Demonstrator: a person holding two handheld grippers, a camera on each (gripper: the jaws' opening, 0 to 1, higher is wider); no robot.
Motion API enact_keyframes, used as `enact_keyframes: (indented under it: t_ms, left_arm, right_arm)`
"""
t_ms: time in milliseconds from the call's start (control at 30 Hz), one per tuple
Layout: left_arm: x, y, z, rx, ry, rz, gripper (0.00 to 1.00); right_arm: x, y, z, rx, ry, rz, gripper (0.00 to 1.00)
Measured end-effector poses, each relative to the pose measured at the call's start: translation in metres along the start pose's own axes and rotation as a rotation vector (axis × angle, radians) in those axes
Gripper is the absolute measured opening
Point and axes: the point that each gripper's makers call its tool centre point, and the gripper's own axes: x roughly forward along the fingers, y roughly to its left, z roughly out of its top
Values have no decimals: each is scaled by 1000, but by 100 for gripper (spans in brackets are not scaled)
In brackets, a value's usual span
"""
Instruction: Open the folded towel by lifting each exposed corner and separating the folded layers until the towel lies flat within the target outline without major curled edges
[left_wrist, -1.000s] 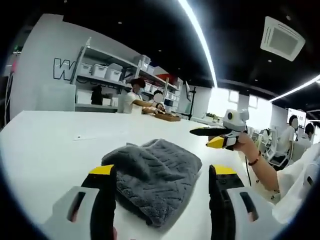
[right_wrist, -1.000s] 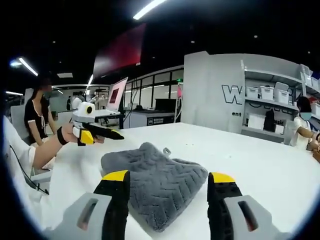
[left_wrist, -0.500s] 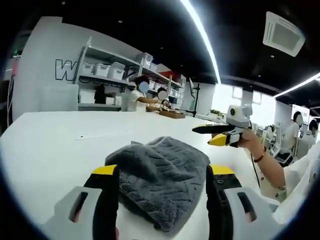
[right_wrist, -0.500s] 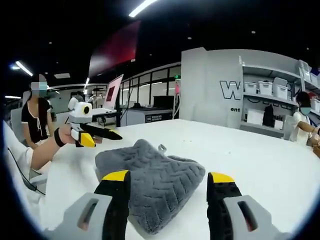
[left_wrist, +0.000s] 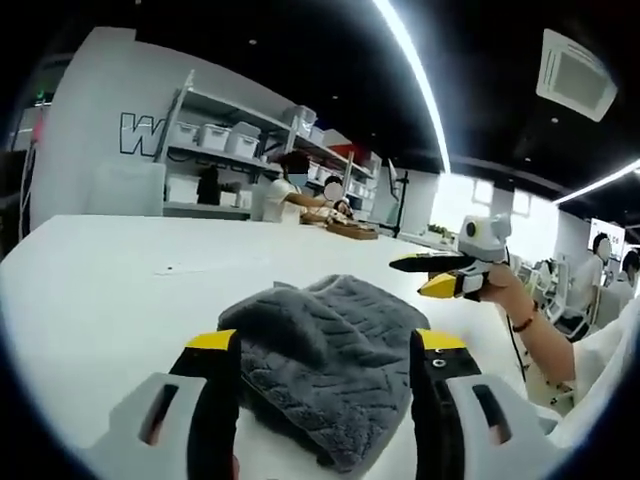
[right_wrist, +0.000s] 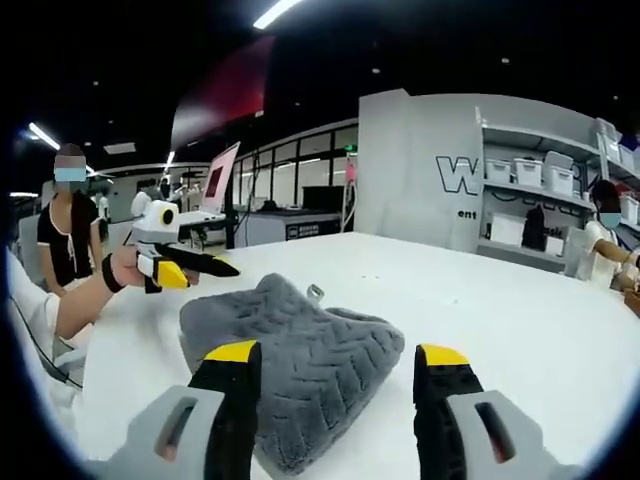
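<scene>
A grey folded towel (left_wrist: 325, 345) with a herringbone weave lies bunched on the white table (left_wrist: 90, 290). In the left gripper view my left gripper (left_wrist: 325, 342) is open, its yellow-tipped jaws wide apart, and the towel shows between them. My right gripper (left_wrist: 432, 276), held in a hand, hovers above the table past the towel's right side. In the right gripper view the towel (right_wrist: 290, 345), with a small hanging loop (right_wrist: 315, 293), lies ahead of my open right gripper (right_wrist: 337, 355). My left gripper (right_wrist: 190, 266) hangs in the air beyond the towel's left edge.
The table (right_wrist: 520, 310) stretches wide around the towel. Shelves with white bins (left_wrist: 205, 150) stand along the far wall, and people (left_wrist: 290, 190) work there. A person (right_wrist: 65, 220) stands beyond the table's left end near a monitor (right_wrist: 222, 180).
Both cameras have crept slightly closer to the towel. The towel keeps its folded shape, and both grippers stay open and off it.
</scene>
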Motion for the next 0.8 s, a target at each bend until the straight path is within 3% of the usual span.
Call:
enact_keyframes:
  t_ms: [567, 600, 800]
  left_arm:
    - [11, 26, 3, 38, 28, 80, 67]
    - [15, 31, 0, 39, 51, 78, 67]
    - [17, 34, -2, 26, 59, 77, 67]
  right_arm:
    - [12, -4, -4, 12, 20, -21, 60]
    - [15, -7, -5, 20, 29, -23, 60]
    - [16, -13, -5, 29, 31, -29, 60]
